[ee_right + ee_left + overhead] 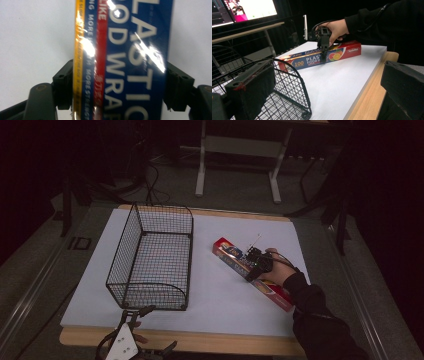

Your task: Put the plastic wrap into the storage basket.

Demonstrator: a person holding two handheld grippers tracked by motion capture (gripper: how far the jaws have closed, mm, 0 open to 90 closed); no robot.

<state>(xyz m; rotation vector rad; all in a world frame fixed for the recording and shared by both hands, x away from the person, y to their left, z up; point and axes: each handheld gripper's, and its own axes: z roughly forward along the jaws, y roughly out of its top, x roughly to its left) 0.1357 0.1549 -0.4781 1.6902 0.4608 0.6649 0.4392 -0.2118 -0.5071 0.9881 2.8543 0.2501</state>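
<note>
- My right gripper (253, 261) sits down over the plastic wrap box (235, 261), one jaw on each long side; in the right gripper view both pads press against the box (125, 62), so I read it as clamped.
- The box lies flat on the white board (220, 295), slanting across its right half, well apart from the wire basket (150, 257).
- My left gripper (134, 316) hovers at the board's near edge, just beside the basket's near corner, jaws spread wide, holding nothing.
</note>
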